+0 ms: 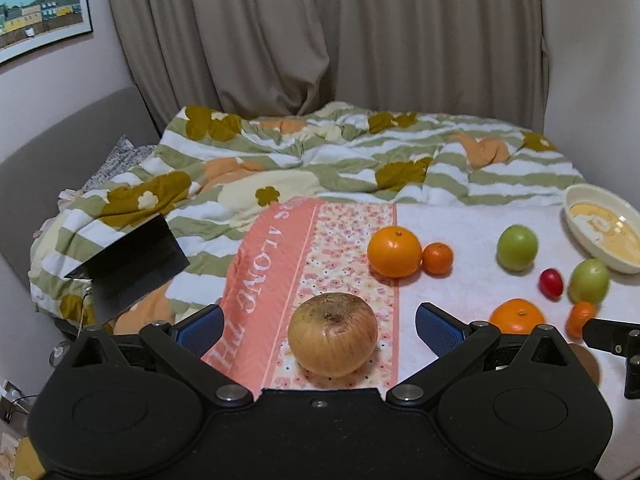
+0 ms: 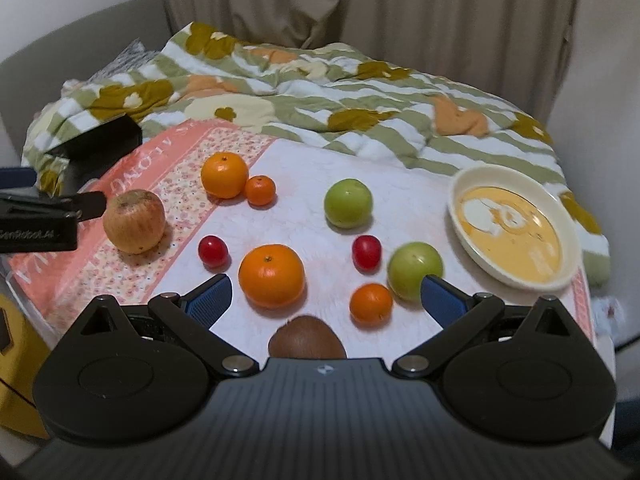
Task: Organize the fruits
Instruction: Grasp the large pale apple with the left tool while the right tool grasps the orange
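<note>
Fruits lie on a white cloth (image 2: 304, 208) with a pink border. My left gripper (image 1: 320, 326) is open, its fingers on either side of a brownish-yellow round fruit (image 1: 333, 334), not touching; that fruit also shows in the right wrist view (image 2: 134, 221). My right gripper (image 2: 326, 294) is open and empty, with a large orange (image 2: 271, 276) and a small orange (image 2: 371, 304) between its fingers and a brown kiwi (image 2: 307, 343) near its base. Farther off lie two green apples (image 2: 348, 203) (image 2: 415, 269), two red fruits (image 2: 213, 251) (image 2: 366, 252), and another orange pair (image 2: 224, 175) (image 2: 260, 190).
A cream oval dish (image 2: 464, 208) with a yellow inside stands at the right of the cloth. A rumpled green-striped blanket (image 2: 312, 92) lies behind. A dark laptop (image 1: 128, 266) sits at the left. Curtains (image 1: 320, 32) hang at the back.
</note>
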A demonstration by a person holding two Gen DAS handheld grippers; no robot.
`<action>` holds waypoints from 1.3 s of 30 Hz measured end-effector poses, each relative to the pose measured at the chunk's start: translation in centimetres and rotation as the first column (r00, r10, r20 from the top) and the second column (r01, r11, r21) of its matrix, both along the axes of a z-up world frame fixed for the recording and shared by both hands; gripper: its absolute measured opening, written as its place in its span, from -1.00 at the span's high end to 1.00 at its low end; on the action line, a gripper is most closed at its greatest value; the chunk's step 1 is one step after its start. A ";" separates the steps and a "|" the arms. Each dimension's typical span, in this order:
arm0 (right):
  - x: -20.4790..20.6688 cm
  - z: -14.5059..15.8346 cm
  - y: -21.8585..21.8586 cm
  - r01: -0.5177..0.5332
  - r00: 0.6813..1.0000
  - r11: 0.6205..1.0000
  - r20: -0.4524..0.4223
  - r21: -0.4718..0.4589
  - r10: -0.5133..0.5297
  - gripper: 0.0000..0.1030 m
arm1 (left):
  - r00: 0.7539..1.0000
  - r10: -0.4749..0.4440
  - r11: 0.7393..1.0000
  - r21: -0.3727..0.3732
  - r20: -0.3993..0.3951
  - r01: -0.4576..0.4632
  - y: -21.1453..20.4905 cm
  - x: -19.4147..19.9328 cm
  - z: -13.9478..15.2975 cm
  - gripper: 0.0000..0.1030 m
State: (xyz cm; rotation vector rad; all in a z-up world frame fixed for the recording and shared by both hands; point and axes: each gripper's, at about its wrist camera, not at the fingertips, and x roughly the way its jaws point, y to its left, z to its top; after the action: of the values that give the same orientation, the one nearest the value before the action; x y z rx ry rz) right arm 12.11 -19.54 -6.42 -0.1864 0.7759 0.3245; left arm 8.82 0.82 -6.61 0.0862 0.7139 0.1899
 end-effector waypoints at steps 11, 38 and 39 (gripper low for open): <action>3.8 -4.5 3.1 -0.106 0.993 0.994 -0.050 -0.026 0.105 -1.00 | 0.994 -0.003 0.997 -0.079 -0.112 -0.006 1.7 4.3 -4.9 -0.97; 5.9 -7.3 5.4 -0.164 0.977 0.986 -0.147 -0.037 0.157 -0.44 | 0.987 -0.016 0.992 -0.128 -0.158 -0.004 2.4 5.4 -6.5 -0.53; 5.8 -7.2 5.4 -0.163 0.977 0.986 -0.147 -0.037 0.156 -0.44 | 0.988 -0.016 0.992 -0.130 -0.156 -0.004 2.5 5.3 -6.5 -0.53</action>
State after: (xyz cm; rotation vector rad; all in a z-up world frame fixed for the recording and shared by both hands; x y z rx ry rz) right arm 17.95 -14.19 -13.64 -0.2746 0.9138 0.4757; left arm 14.10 3.29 -13.08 -0.0213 0.8812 0.1311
